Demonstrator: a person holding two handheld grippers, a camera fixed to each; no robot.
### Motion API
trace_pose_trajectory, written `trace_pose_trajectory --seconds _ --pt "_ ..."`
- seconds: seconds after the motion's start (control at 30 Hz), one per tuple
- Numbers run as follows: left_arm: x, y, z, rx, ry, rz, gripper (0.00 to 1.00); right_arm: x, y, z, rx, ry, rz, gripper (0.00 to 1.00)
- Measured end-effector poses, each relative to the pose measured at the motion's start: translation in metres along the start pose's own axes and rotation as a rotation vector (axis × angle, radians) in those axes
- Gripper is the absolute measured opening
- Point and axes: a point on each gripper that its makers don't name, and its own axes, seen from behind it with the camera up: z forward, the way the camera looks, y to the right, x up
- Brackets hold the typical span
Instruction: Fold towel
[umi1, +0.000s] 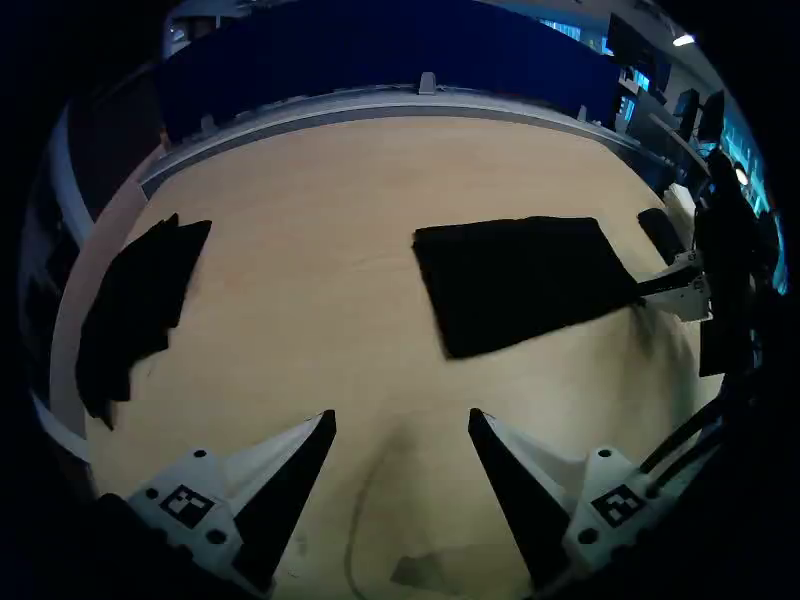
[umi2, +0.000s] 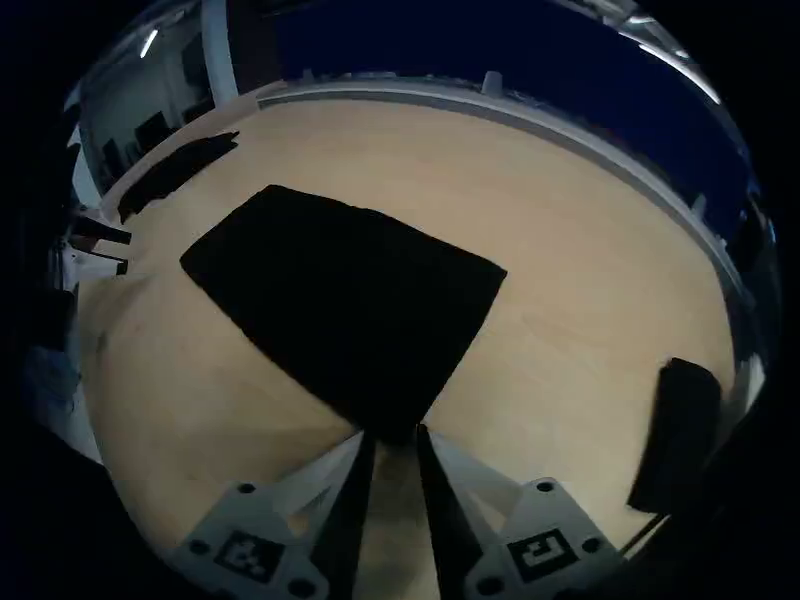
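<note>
The towel (umi1: 520, 280), black and folded to a rectangle, is seen lying flat on the pale wooden desk (umi1: 320, 260), right of centre in the left gripper view; in the right gripper view the towel (umi2: 350, 300) is spread across the middle of the frame. The left gripper (umi1: 400, 420) is held low in the frame above bare desk, its jaws released and wide apart. The right gripper (umi2: 393, 438) is set at the towel's nearest corner, its jaws drawn close with that corner between them; whether it is actually pinched cannot be told. A second dark cloth (umi1: 140, 300) is seen crumpled at the left edge; a blue partition (umi1: 380, 60) is seen behind the desk.
</note>
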Motion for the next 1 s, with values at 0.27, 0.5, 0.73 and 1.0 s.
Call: trace_pose_trajectory --seconds 0.27,0.5,0.73,1.0 --pt "-0.001 0.003 0.003 -0.003 -0.005 0.003 0.99 -0.001 -0.002 0.002 0.013 -0.007 0.018 0.13" --pt "0.0 0.004 0.004 -0.005 -0.006 0.008 0.99 0.006 -0.001 -0.002 0.01 0.01 0.024 0.11" --pt "0.004 0.004 0.003 -0.008 -0.003 0.006 0.99 0.028 -0.002 -0.014 0.007 0.061 0.017 0.11" --pt "0.01 0.002 0.0 -0.01 0.014 -0.001 0.99 0.075 -0.006 -0.034 0.002 0.141 -0.016 0.11"
